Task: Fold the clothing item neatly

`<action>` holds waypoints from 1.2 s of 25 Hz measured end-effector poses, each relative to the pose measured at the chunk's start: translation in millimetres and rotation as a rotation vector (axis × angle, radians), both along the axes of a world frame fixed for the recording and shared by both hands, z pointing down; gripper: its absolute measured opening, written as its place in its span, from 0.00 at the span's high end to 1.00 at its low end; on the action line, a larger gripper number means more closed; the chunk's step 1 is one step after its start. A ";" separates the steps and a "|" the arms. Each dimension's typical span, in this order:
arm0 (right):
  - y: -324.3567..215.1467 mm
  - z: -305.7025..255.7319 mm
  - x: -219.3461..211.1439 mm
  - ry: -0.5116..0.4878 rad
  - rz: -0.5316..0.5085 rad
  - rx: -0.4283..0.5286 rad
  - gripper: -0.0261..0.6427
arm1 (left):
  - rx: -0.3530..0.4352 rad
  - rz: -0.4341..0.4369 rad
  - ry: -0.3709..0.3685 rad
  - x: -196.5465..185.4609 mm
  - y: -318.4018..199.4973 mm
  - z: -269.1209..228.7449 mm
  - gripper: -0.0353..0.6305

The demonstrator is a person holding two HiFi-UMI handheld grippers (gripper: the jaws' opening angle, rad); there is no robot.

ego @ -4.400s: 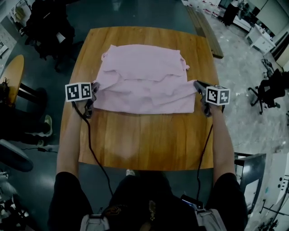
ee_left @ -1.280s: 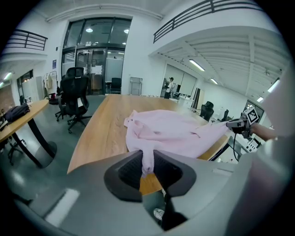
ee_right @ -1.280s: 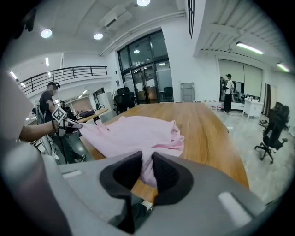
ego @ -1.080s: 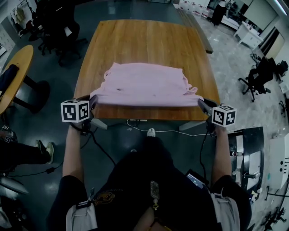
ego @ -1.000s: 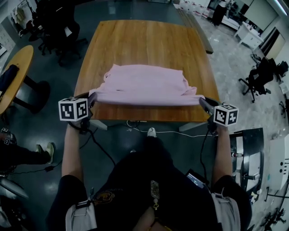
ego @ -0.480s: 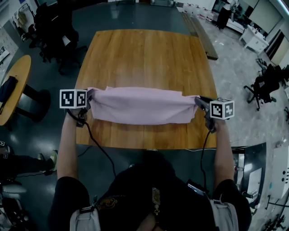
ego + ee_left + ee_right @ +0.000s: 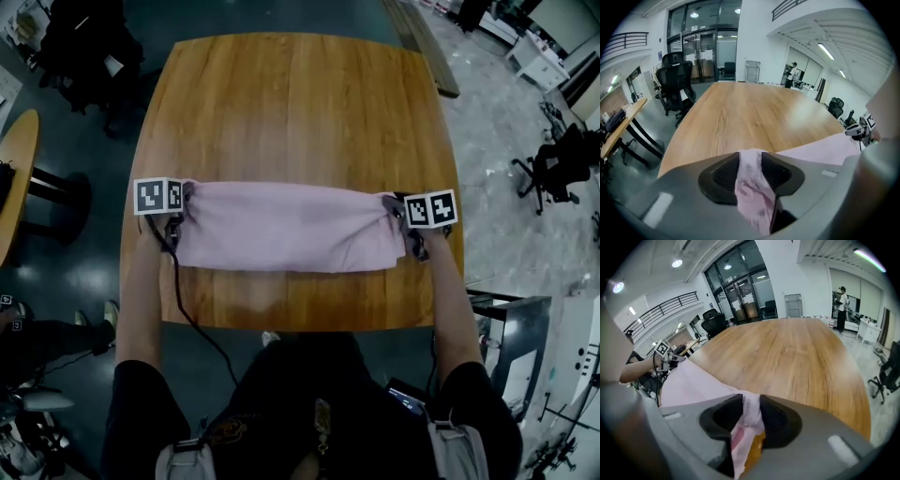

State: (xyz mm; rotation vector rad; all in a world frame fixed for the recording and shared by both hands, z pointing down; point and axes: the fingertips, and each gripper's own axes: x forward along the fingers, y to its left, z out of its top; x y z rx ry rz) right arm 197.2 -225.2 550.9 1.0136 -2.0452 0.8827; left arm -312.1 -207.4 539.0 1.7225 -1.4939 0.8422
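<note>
There is one big wooden table (image 7: 300, 112) in front of me, and it is the biggest thing here. Off to my left is one more table, a small one with a round edge (image 7: 14, 178). On the big table lies one pink cloth (image 7: 286, 239). It is folded into a long thin strip that runs from side to side, close to the edge nearest me, and the far part of the table is bare wood. I have two claws, one in each hand. My left claw (image 7: 750, 161) is at the left end of the strip and my right claw (image 7: 751, 404) is at the right end. Each claw has one cube with black and white squares on it, so that makes two cubes, the left cube (image 7: 161, 195) and the right cube (image 7: 430, 208). Both claws have just been opening a bit, but each one has a bunch of pink cloth in its gap, and the cloth touches both dark pads. So the gaps are narrow and full of cloth. One second ago the cloth hung over the near edge of the table, and my claws were out past that edge. Now my claws are over the wood, low down, and the whole cloth rests on the table top. A few seconds ago the cloth was spread much wider.
</note>
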 end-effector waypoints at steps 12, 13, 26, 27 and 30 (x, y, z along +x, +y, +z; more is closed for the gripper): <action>29.3 -66.7 -44.0 -0.085 -0.012 0.279 0.85 | 0.239 0.126 -0.044 40.6 50.3 -52.9 0.66; 35.8 -64.2 -56.0 -0.086 -0.020 0.285 0.90 | 0.252 0.138 -0.033 49.6 52.8 -51.0 0.66; 55.9 11.8 -89.8 0.018 0.010 0.216 0.96 | 0.176 0.161 -0.026 86.9 61.5 24.0 0.71; 54.6 12.2 -90.2 0.010 0.004 0.199 0.96 | 0.176 0.164 -0.039 87.7 60.1 25.7 0.71; 54.9 12.5 -91.5 0.006 -0.024 0.190 0.96 | 0.185 0.173 -0.068 90.5 55.8 26.9 0.72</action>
